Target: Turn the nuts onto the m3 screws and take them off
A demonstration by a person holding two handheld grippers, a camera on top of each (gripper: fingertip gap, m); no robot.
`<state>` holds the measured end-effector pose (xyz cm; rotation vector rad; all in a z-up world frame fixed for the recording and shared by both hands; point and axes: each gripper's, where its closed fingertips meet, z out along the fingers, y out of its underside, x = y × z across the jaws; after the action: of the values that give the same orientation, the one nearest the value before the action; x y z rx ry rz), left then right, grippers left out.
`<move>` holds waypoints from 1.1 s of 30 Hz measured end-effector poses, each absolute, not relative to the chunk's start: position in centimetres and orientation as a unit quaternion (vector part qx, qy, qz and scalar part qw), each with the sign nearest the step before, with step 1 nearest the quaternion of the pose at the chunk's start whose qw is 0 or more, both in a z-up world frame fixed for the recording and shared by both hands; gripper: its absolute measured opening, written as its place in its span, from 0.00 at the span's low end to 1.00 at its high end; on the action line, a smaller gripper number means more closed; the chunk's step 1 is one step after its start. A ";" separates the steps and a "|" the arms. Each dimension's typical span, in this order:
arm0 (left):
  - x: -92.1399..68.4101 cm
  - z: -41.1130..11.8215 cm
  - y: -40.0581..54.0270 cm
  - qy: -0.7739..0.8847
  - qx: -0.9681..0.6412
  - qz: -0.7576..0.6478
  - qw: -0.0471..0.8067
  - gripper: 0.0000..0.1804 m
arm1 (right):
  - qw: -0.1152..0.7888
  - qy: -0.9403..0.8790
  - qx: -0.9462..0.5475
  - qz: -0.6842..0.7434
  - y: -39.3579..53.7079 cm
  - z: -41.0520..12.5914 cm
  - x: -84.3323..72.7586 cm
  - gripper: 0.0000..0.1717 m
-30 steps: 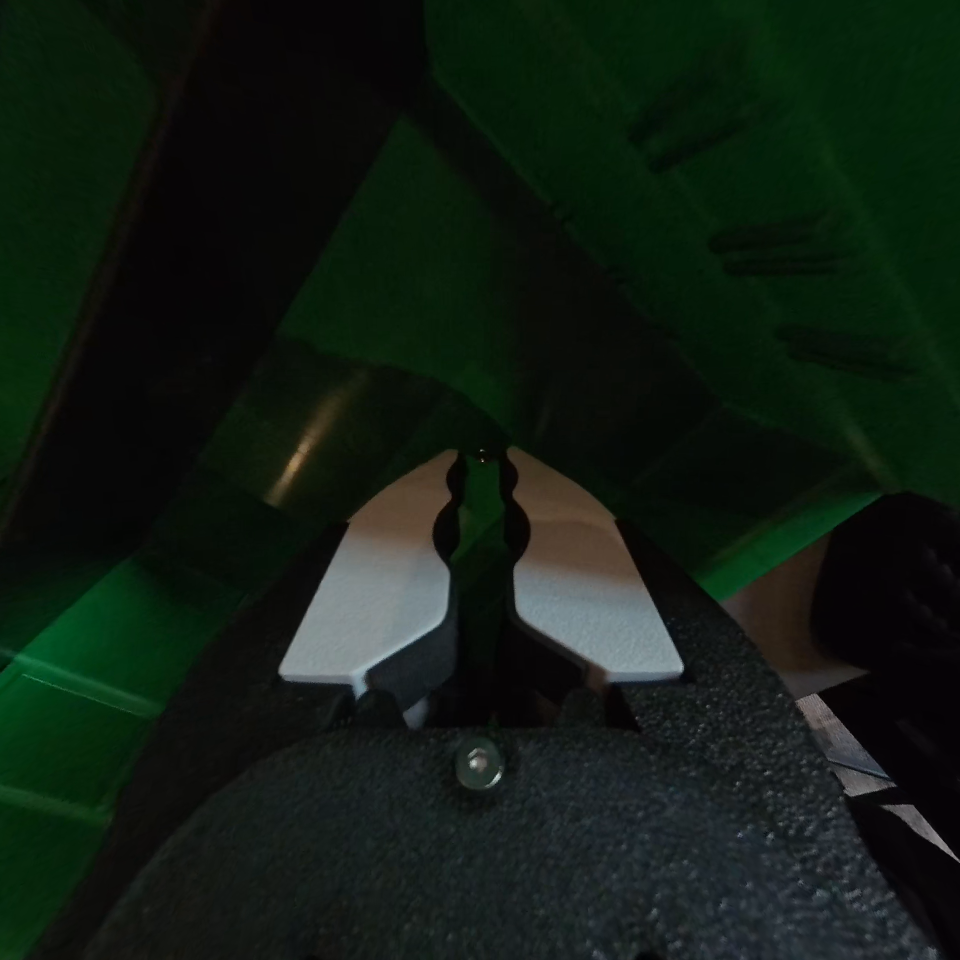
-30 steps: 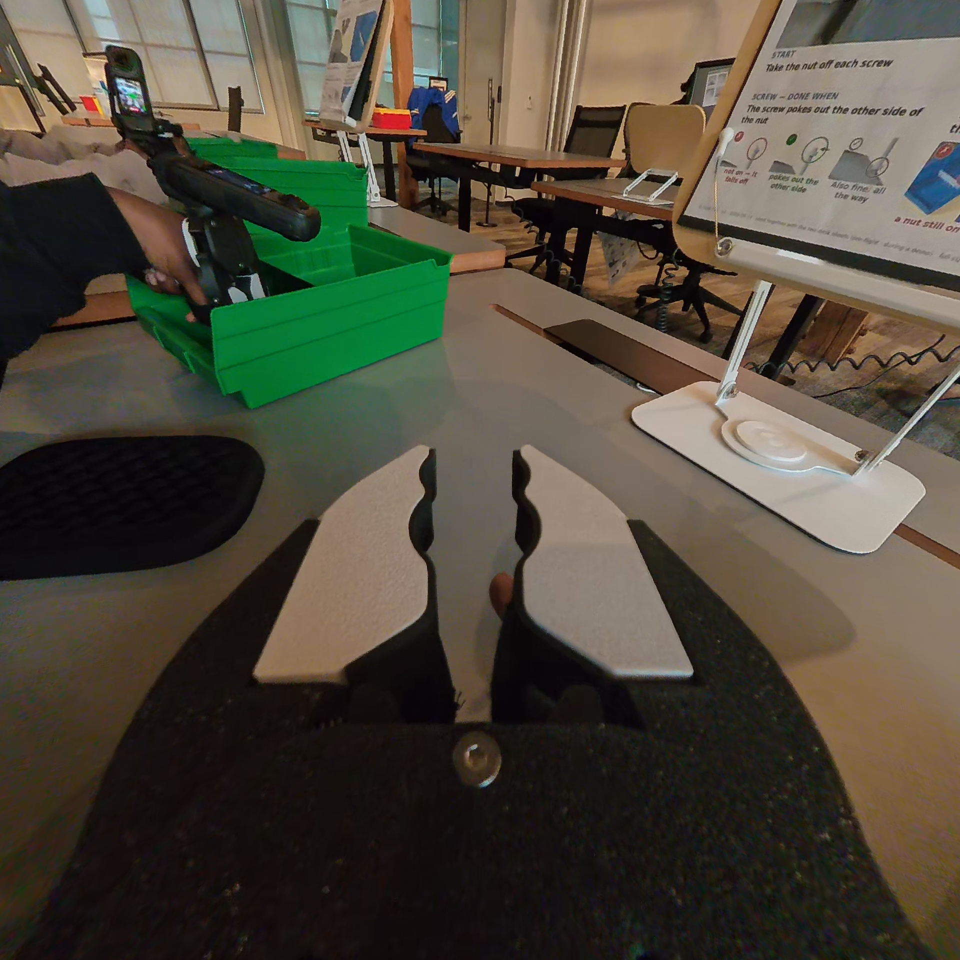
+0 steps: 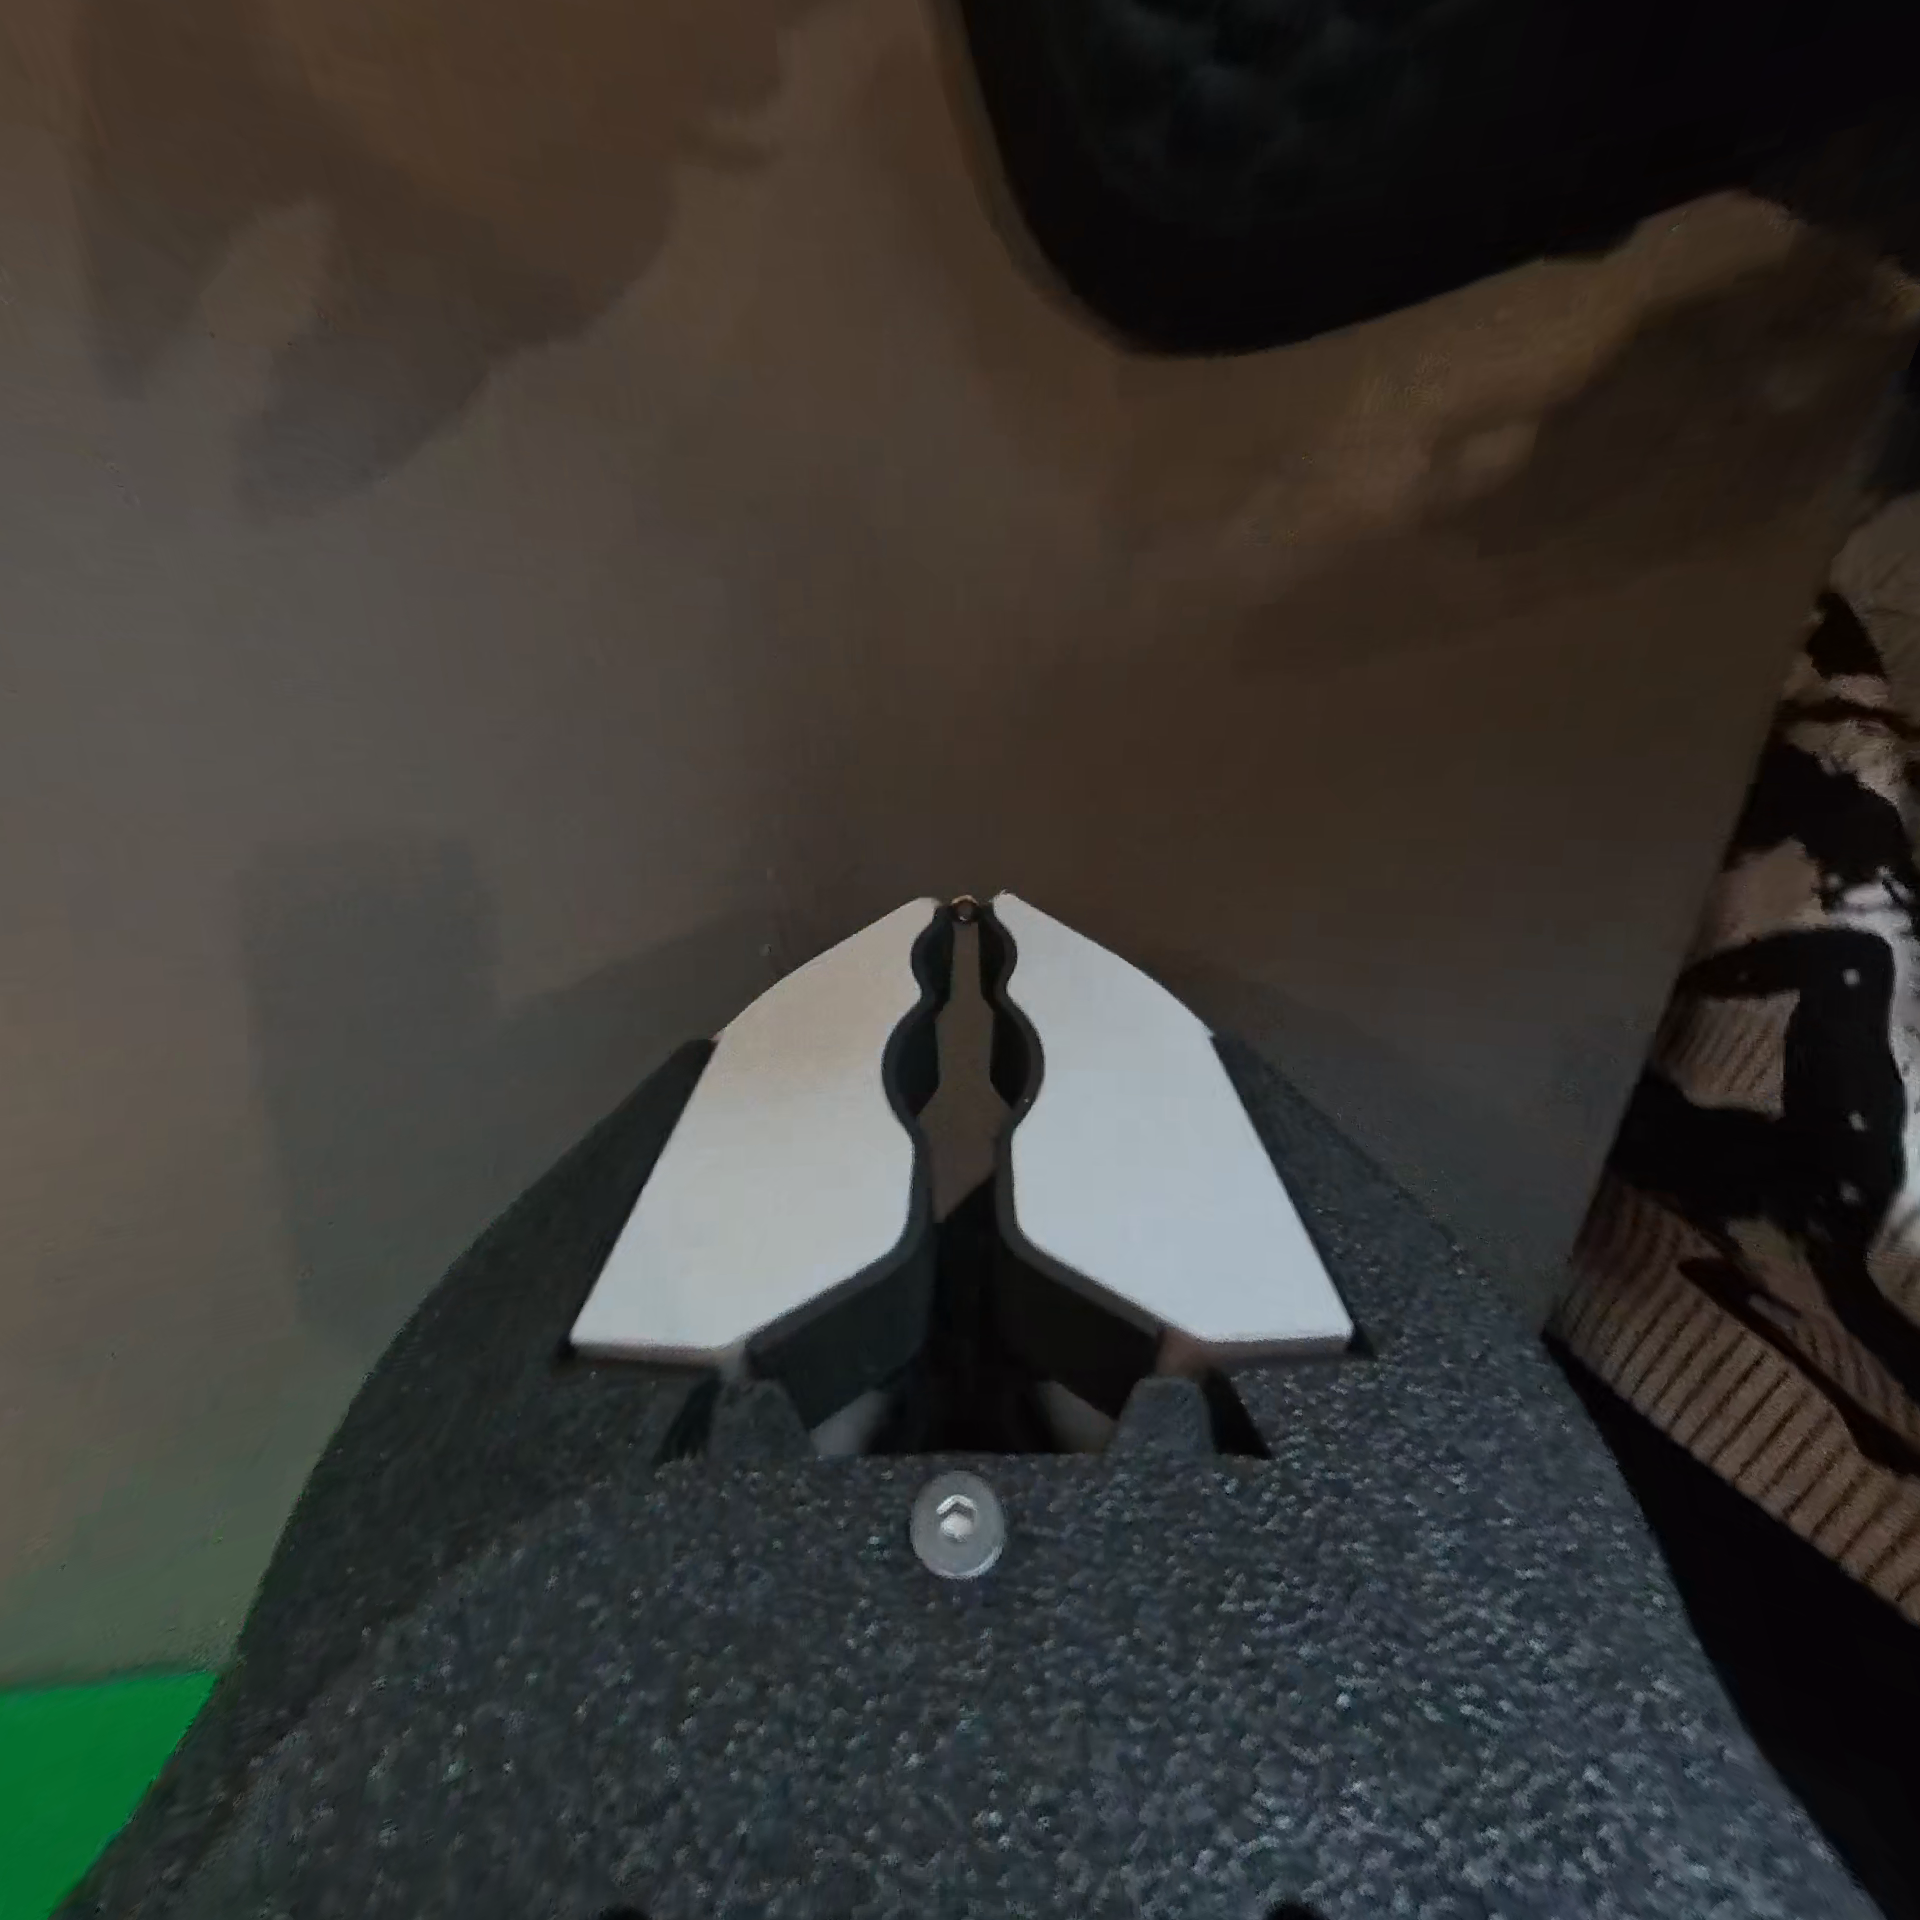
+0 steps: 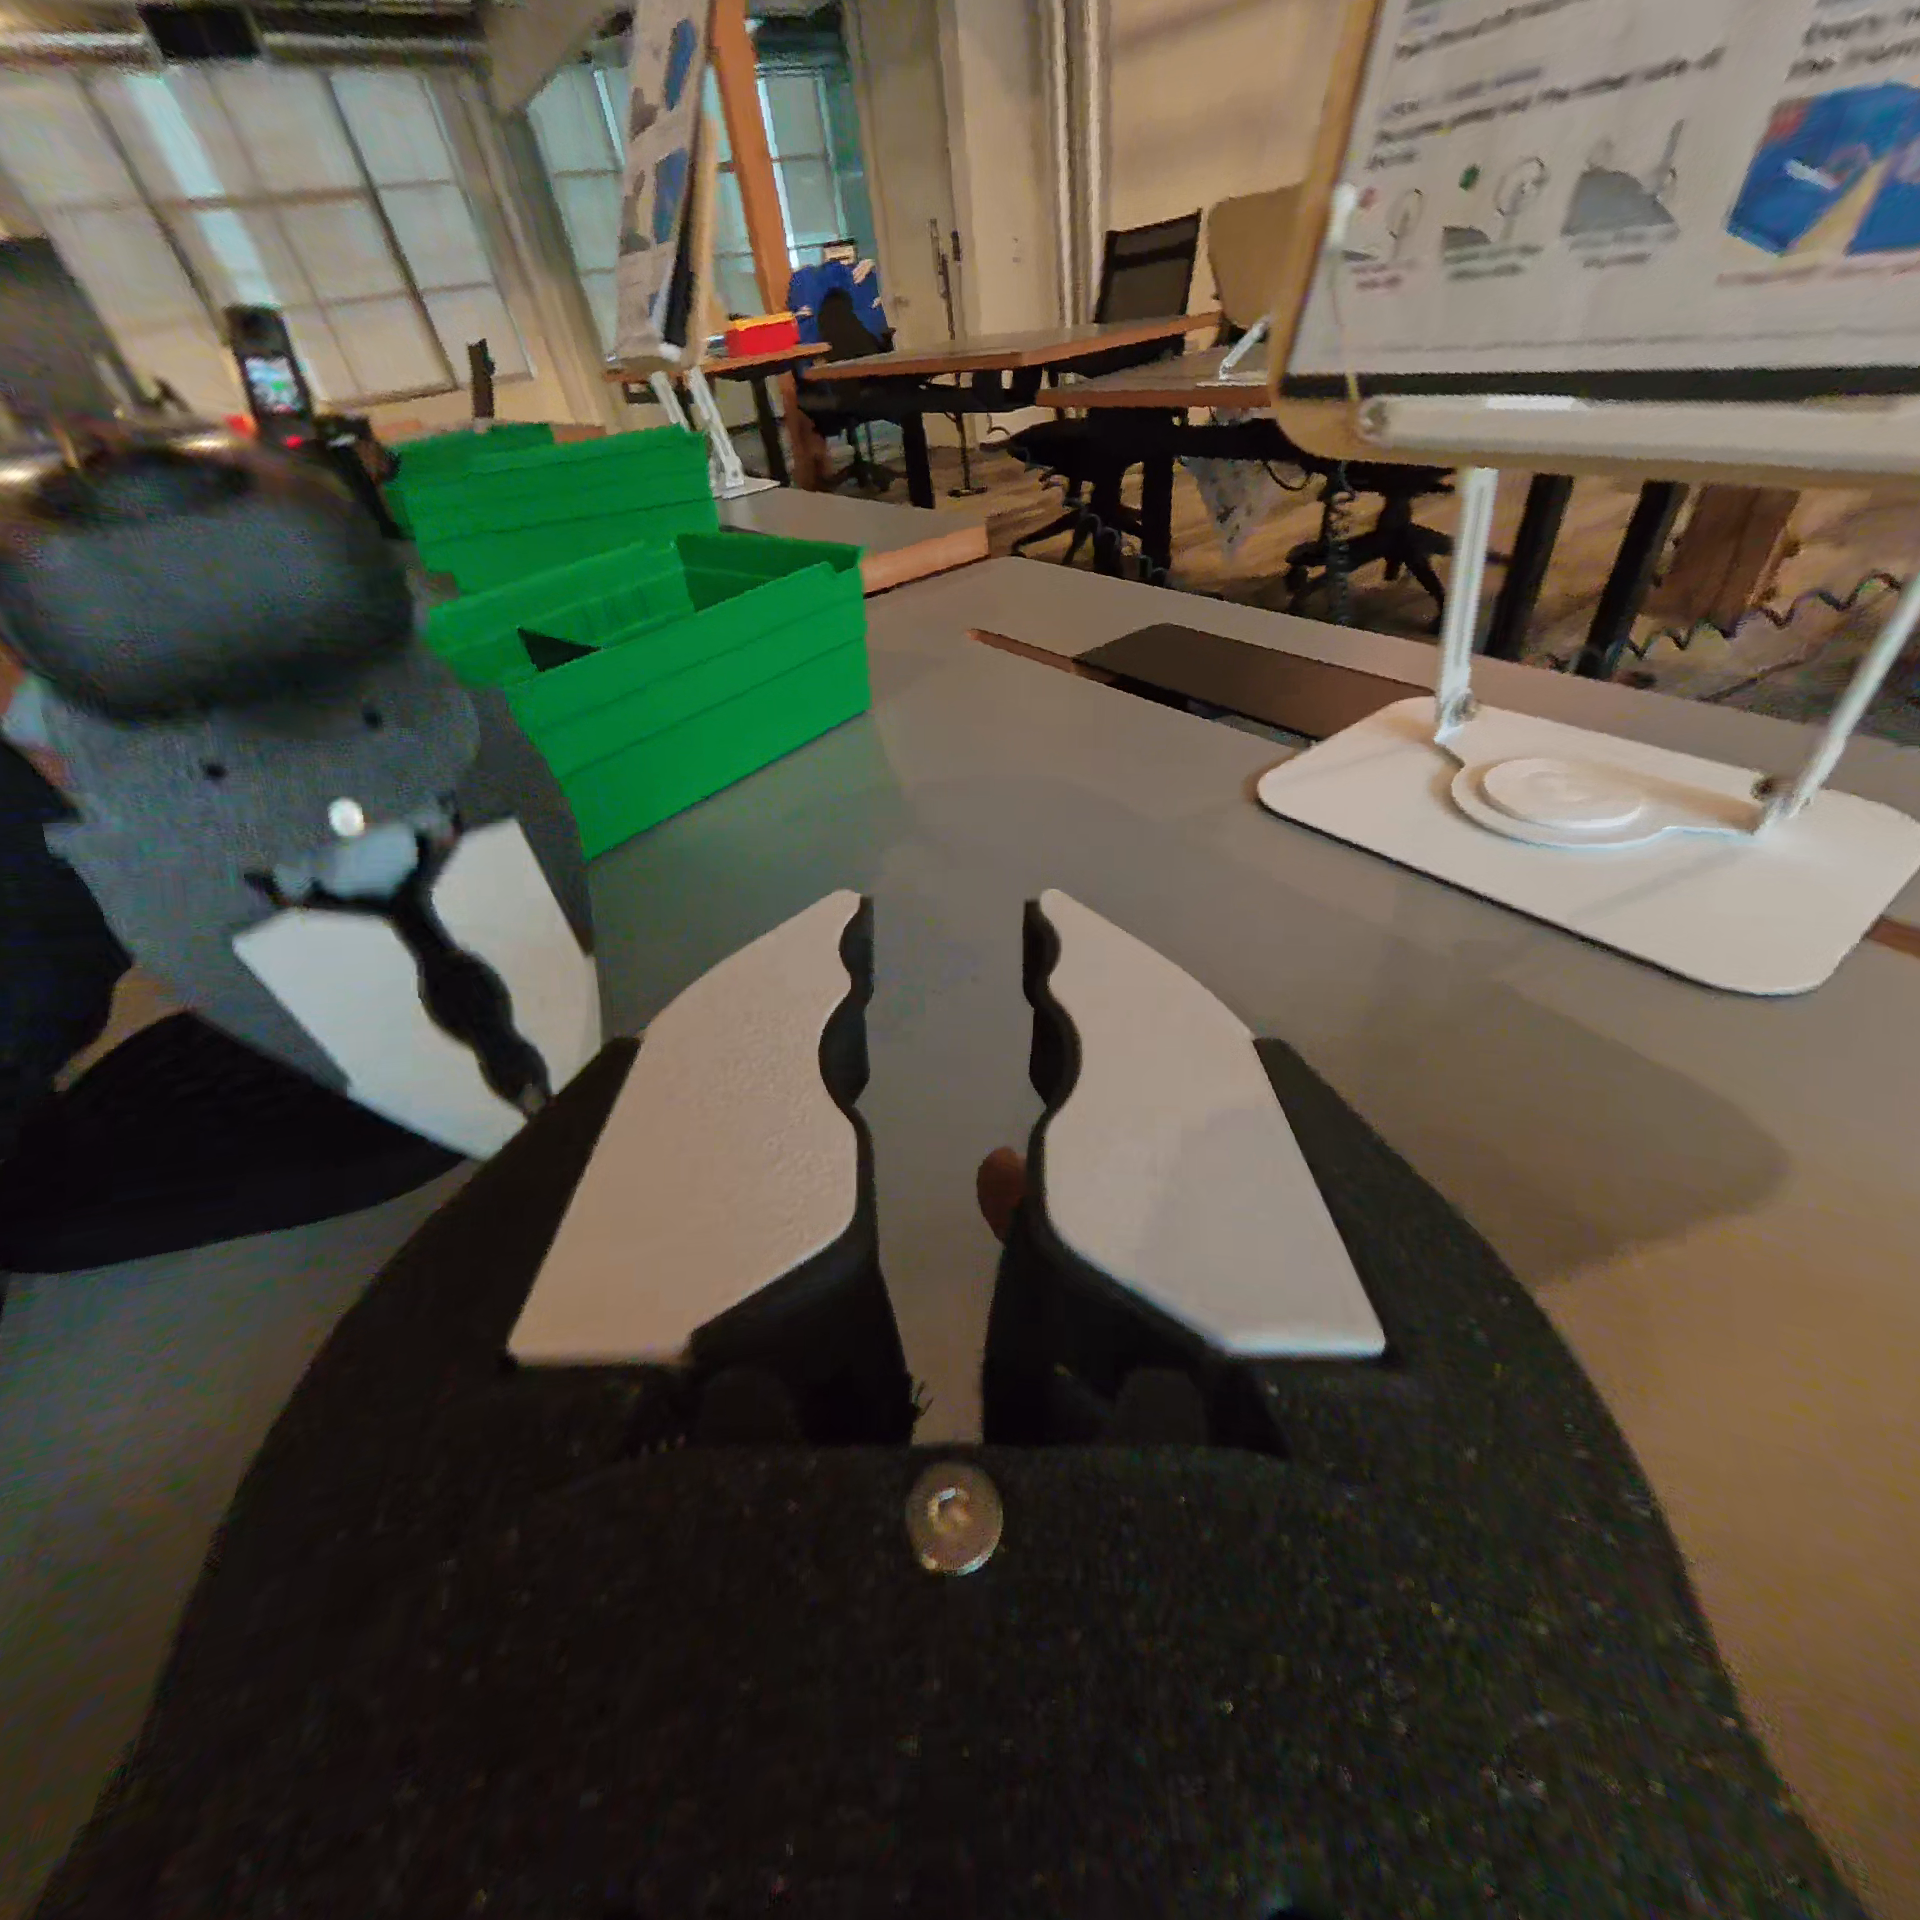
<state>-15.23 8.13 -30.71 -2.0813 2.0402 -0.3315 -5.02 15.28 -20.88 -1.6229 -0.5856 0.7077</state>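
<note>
Nearest, the right gripper (image 4: 945, 914) hovers over the grey table (image 4: 1039, 831) with its white fingers (image 4: 727, 1122) set wide apart and only bare table showing between them. Just left of it, the left gripper (image 4: 520, 1101) points down toward the table, its tips nearly together. From its own camera, the left gripper (image 3: 966, 902) is pinched narrow on a tiny ring-shaped metal piece, probably a nut (image 3: 966, 906), right at the fingertips (image 3: 925, 914); it is too small to tell whether a screw goes with it. Both tips seem to touch it. Beyond that gripper lies a black mat (image 4: 187, 1143) on the table, seen again at the top of the left wrist view (image 3: 1351, 156). A patterned sleeve (image 3: 1766, 1143) shows at the right edge there.

Farther back from the right gripper, to its left, stand green bins (image 4: 707, 707), one open at the top. To its right, a white stand base (image 4: 1558, 862) carries an instruction board (image 4: 1610, 208) on thin legs. Behind the table are more desks (image 4: 1018, 348), office chairs (image 4: 1143, 281) and big windows (image 4: 260, 260).
</note>
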 end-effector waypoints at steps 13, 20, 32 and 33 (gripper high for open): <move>-13.4 -34.5 8.1 0.697 -0.710 -0.074 0.075 0.02 | 0.591 -0.198 -0.717 0.311 16.2 -21.1 -3.4 0.15; -13.4 -34.6 8.0 0.699 -0.708 -0.071 0.077 0.05 | 0.593 -0.197 -0.717 0.310 16.2 -21.0 -3.3 0.15; -17.4 -31.2 11.0 0.667 -0.730 -0.043 0.145 0.11 | 0.592 -0.203 -0.718 0.303 16.1 -21.1 -3.5 0.15; -17.5 -31.3 10.9 0.667 -0.729 -0.044 0.145 0.11 | 0.592 -0.203 -0.719 0.303 16.1 -21.2 -3.5 0.15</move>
<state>-17.55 10.94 -31.26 -2.1002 1.9226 -0.1264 -3.45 16.12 -21.16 -1.6726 -0.4731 0.7045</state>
